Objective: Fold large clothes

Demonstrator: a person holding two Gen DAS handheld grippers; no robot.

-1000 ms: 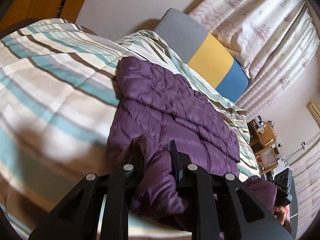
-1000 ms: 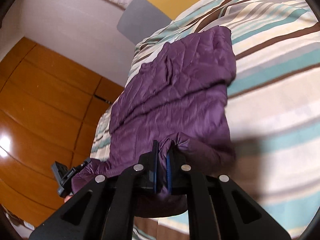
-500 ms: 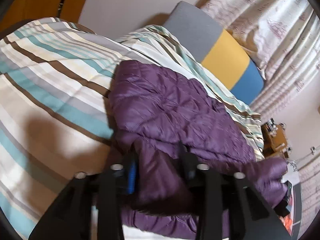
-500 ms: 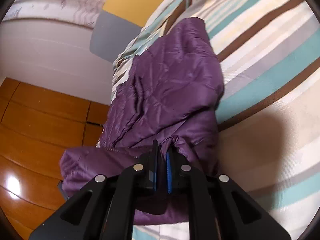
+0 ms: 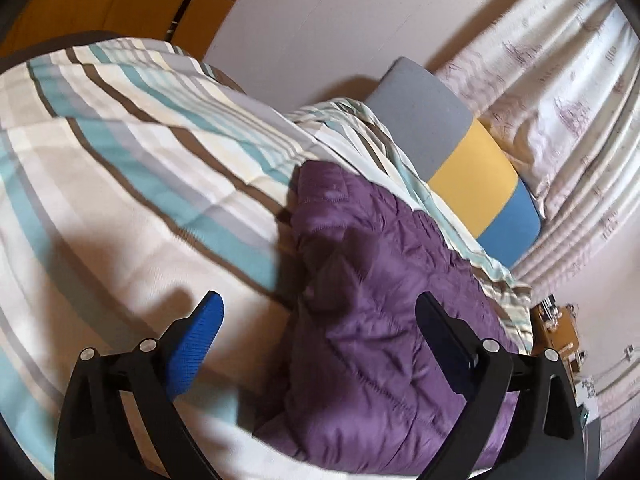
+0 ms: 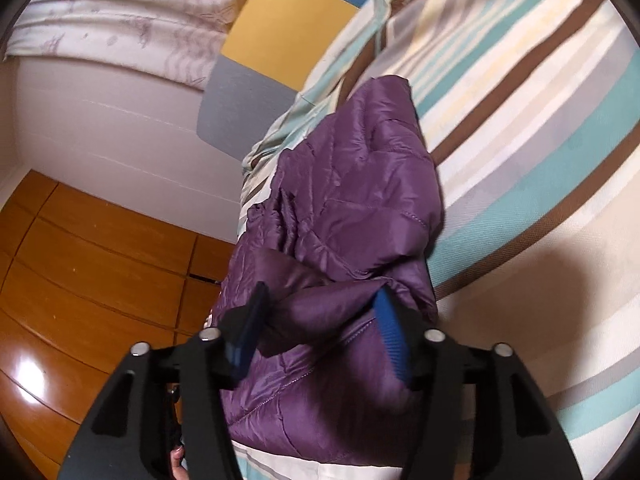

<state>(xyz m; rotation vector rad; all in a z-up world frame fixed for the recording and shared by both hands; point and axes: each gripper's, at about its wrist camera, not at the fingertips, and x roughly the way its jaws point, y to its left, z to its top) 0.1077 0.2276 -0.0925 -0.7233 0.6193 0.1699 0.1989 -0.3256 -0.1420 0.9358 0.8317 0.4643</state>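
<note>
A purple quilted jacket (image 5: 380, 300) lies folded on a striped bed cover (image 5: 120, 200), its far end toward a grey, yellow and blue cushion (image 5: 472, 164). The left tool (image 5: 320, 312) is opening, its jaws wide apart over the jacket's near edge without pressing it. The right tool (image 6: 320, 312) is also opening, a fold of the jacket (image 6: 340, 240) loose between its jaws.

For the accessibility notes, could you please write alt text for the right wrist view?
A purple quilted jacket lies folded on a striped bedspread, a puffy fold of it between the opening jaws of the right gripper. Beyond are a grey, yellow and blue cushion, a pale wall and an orange wooden floor.
</note>
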